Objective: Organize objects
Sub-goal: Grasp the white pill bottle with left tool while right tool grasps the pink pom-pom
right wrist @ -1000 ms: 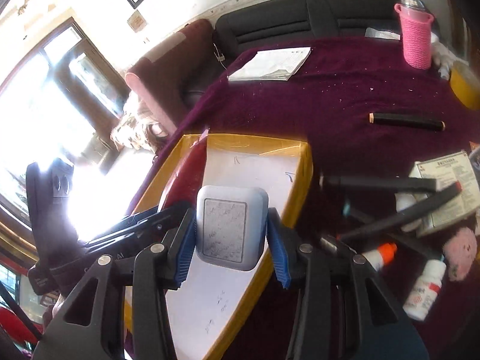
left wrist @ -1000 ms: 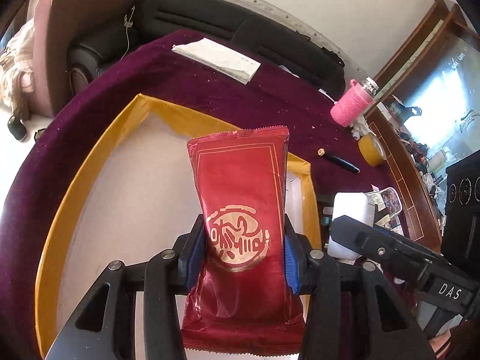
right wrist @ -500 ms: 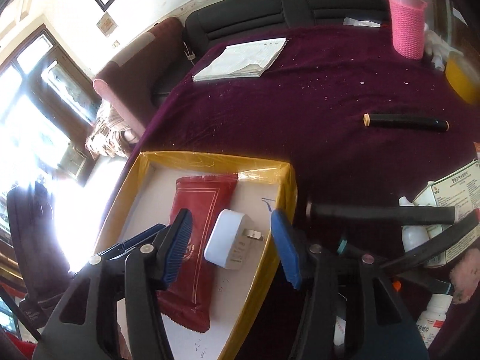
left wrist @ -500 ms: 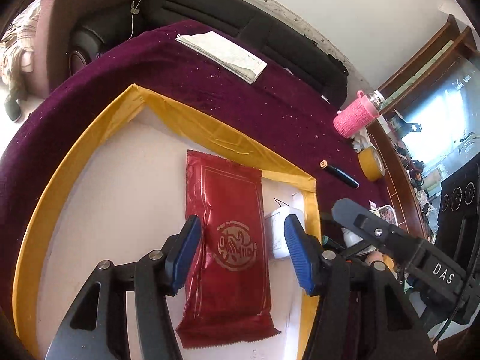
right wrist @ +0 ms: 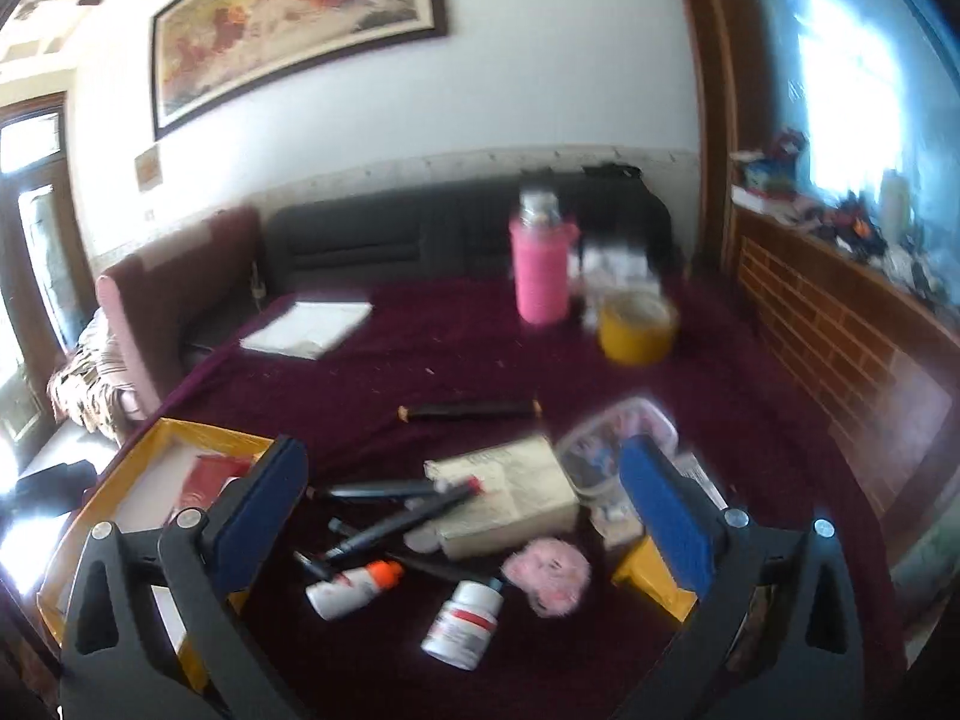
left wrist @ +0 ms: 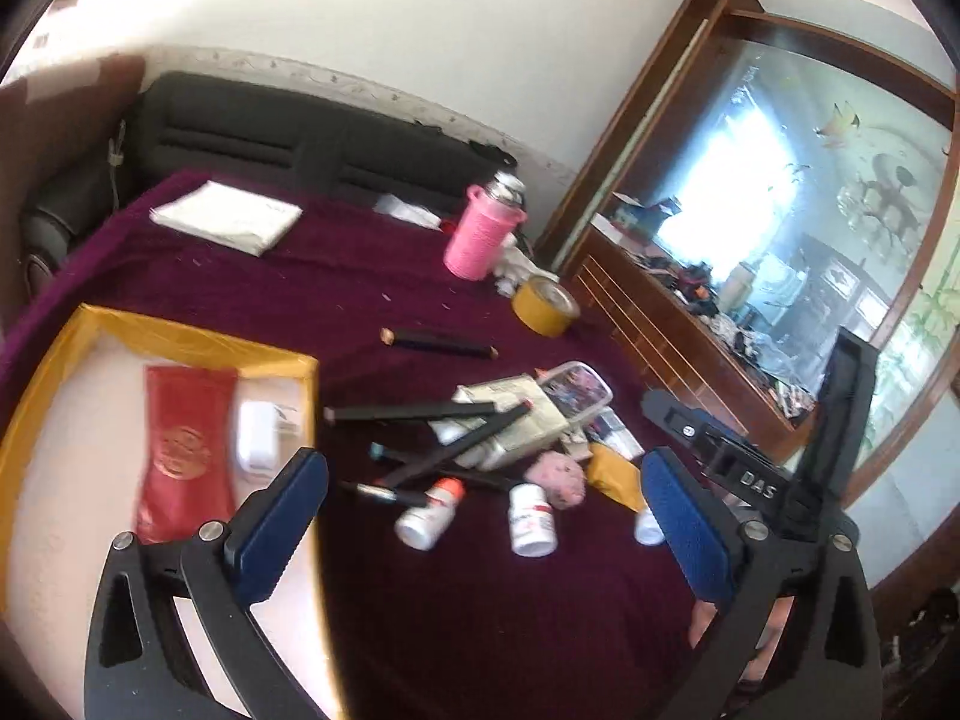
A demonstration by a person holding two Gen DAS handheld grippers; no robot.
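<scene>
Clutter sits mid-table on the dark maroon tablecloth (left wrist: 336,276). Left gripper (left wrist: 486,516) spread wide, nothing between its blue pads; right gripper (right wrist: 462,498) likewise wide and empty. Both hang above the loose pile, not touching anything. Shallow yellow-rimmed cardboard tray (left wrist: 180,339) sits to the left of the pile, holding a flat red foil packet (left wrist: 180,450) with a white plug adapter (left wrist: 257,435) just beside it on the right. Pile holds several black pens (left wrist: 420,411) crossed over a folded printed paper leaflet (right wrist: 510,480), a white bottle with orange cap (left wrist: 429,513), a white bottle with red label (right wrist: 465,618), a pink fuzzy ball (right wrist: 549,573) (blurred), and a yellow pouch (left wrist: 615,474). Farther back: a single black pen with gold tips (left wrist: 438,343), a yellow tape roll (right wrist: 636,327), a pink-sleeved flask (right wrist: 540,258) upright, a white folded paper stack (left wrist: 228,223).
</scene>
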